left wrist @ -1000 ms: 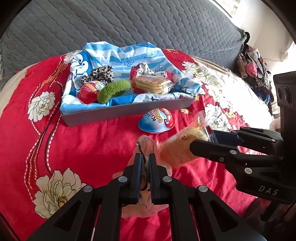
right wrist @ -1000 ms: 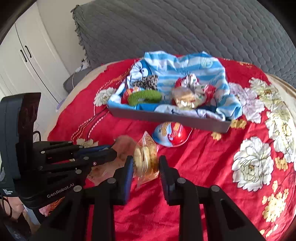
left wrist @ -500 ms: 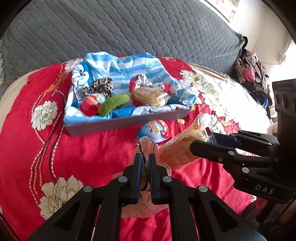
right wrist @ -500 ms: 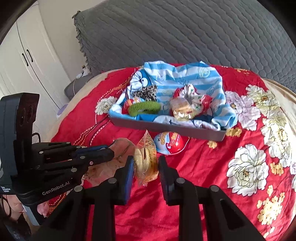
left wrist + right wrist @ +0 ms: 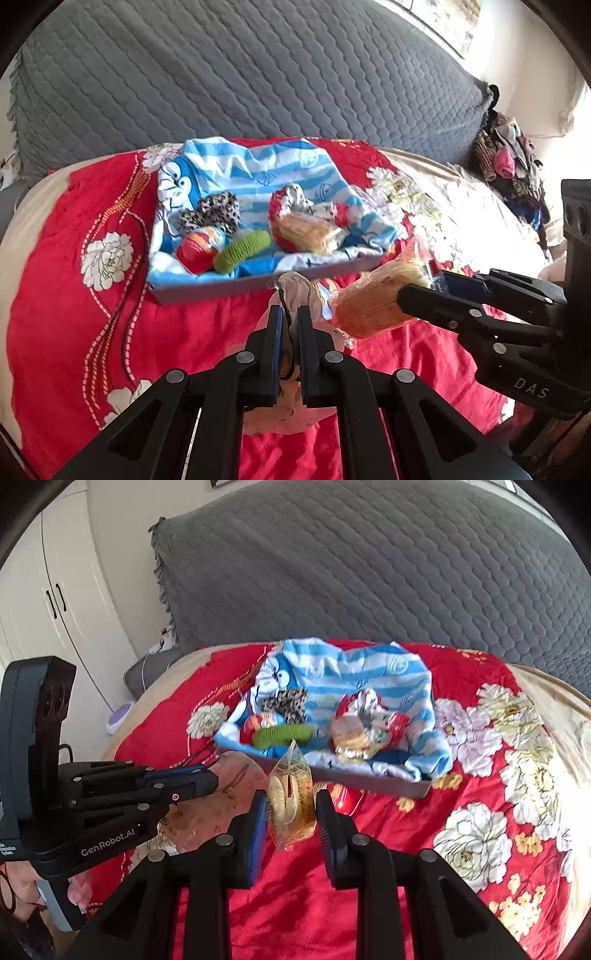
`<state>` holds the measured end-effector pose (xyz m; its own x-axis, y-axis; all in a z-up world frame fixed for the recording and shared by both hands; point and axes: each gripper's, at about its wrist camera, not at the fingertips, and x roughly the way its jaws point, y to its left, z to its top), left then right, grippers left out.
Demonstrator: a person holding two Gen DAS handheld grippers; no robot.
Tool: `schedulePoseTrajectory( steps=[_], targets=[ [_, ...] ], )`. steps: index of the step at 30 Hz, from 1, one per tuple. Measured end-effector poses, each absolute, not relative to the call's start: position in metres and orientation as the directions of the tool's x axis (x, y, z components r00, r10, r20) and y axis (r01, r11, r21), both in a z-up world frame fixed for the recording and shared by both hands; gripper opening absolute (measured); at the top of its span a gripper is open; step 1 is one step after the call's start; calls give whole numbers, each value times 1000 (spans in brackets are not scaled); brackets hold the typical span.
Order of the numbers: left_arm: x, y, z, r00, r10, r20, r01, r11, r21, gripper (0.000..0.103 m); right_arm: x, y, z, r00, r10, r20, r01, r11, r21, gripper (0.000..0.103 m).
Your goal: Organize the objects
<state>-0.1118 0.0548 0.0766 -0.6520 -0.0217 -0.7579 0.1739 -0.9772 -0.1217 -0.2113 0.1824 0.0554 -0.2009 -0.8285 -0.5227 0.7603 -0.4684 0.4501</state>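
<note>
From the left wrist view, we see our left gripper with its jaws pressed together on a thin, crumpled pinkish plastic bag, which rises between the pads and hangs below them. To the right, our right gripper pinches a clear packet of yellow biscuits. Beyond lies the grey tray lined with blue striped cloth.

From the right wrist view, the biscuit packet stands upright between the two pads, squeezed on both sides, above the red floral bedspread. Our left gripper holds the pinkish bag just to the packet's left.
</note>
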Motion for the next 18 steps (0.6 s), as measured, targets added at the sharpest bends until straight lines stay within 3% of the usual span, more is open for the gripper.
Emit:
schedulePoseTrajectory(
  steps=[18],
  targets=[
    [-131,50,104,-671,-86,-737,202,-977,-70,8,-234,188,84,-270,-840,-470,751,-489,443,27]
  ],
)
